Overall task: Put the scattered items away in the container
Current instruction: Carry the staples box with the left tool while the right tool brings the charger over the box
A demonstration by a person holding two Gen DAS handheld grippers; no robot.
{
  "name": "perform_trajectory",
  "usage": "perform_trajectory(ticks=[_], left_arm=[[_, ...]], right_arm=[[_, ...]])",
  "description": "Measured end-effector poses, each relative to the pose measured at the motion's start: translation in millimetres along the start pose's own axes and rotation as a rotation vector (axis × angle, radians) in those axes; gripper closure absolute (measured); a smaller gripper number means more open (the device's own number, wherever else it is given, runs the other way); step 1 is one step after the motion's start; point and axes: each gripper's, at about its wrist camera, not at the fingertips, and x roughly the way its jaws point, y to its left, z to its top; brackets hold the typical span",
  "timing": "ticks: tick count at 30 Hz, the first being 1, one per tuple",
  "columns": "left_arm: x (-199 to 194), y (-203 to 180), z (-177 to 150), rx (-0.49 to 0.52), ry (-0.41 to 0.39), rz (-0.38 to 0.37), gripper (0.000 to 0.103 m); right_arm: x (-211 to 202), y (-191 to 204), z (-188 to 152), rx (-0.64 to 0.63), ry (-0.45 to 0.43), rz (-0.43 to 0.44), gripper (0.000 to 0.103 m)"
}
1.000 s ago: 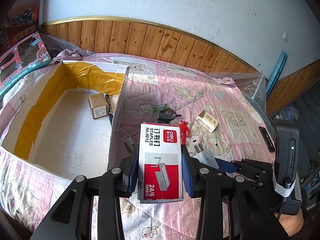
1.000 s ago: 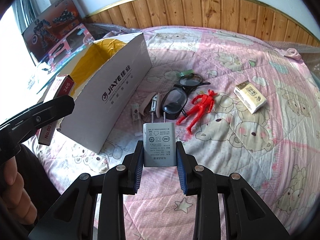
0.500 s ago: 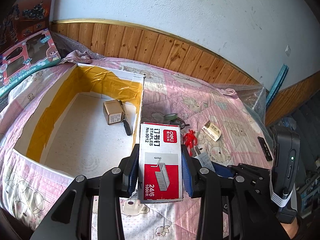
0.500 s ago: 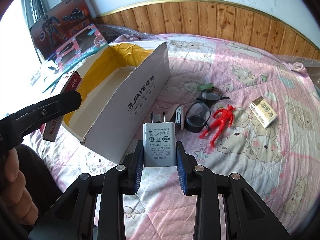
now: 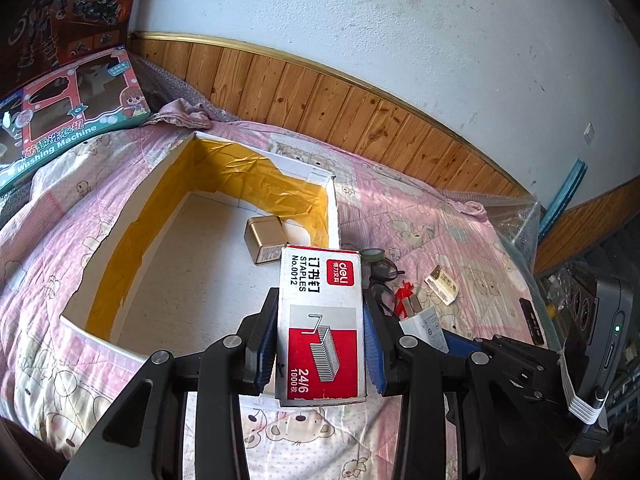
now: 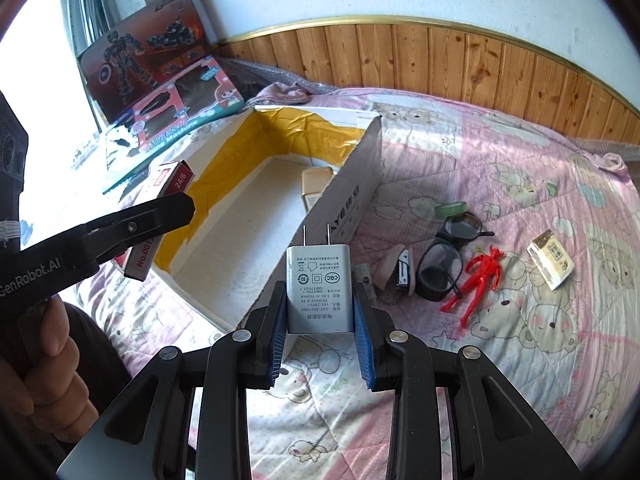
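**Two claws, each carrying one item beside the box**

The left claw (image 5: 320,336) is clamped on one box of staples (image 5: 322,324), red and white, held upright between its blue pads. The right claw (image 6: 320,316) is clamped on one white charger plug (image 6: 319,288), its two prongs pointing away from the camera.

One open cardboard box (image 5: 132,224), lined with yellow tape, sits on the pink quilt (image 6: 520,360). Inside it lies one small tan carton (image 5: 266,238), near the far right corner. In the left wrist view the staples hang over the near right part of the box. In the right wrist view the plug hangs just at the box's near right wall, level with its rim.

Loose on the quilt to the right of the box: one pair of black glasses (image 6: 448,256), one red toy figure (image 6: 478,280), one small white packet (image 6: 550,258), one green roll of tape (image 6: 451,209) and one small stapler (image 6: 402,270). Two toy boxes lean by the wall.
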Motion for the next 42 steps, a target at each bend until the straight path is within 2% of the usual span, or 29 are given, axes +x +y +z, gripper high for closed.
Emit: perform_trajectory(ticks=[13, 26, 34, 42], left_arm=[[-6, 33, 17, -0.026, -0.013, 0.045, 0.065], [5, 57, 39, -0.004, 0.021, 0.114, 0.064], [11, 77, 48, -0.031, 0.059, 0.106, 0.064], [12, 87, 39, -0.033, 0.101, 0.094, 0.064]], right_arm=[[4, 42, 24, -0.077, -0.01, 0.052, 0.071], [30, 80, 45, -0.163, 0.03, 0.094, 0.071], [50, 90, 56, -0.19, 0.074, 0.117, 0.071], [65, 84, 60, -0.181, 0.123, 0.11, 0.071]])
